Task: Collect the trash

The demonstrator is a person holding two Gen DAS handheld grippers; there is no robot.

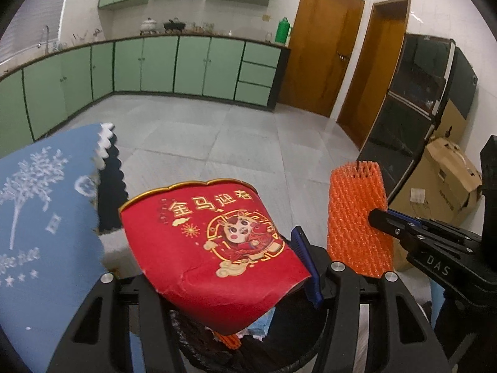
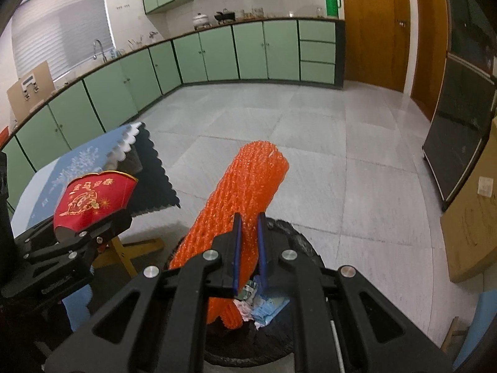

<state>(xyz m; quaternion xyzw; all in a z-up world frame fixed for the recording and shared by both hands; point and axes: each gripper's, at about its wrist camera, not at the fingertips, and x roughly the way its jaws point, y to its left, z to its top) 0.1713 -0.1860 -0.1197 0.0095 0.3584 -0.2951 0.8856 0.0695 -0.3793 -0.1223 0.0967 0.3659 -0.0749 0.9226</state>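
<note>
Orange foam net sleeve (image 2: 245,205) stands up tall, pinched tight between the blue pads of the right gripper (image 2: 248,248). Just under it is the round black trash bin (image 2: 298,239), with more orange net, crumpled paper and a blue wrapper inside. The left gripper (image 1: 223,283) is closed on a red paper cup with a gold rim and a cartoon picture (image 1: 214,245), tipped over the near side of the same bin. On the left is a table with a blue cloth with a white tree print (image 1: 37,217). Far away are green kitchen cabinets (image 2: 248,49).
</note>
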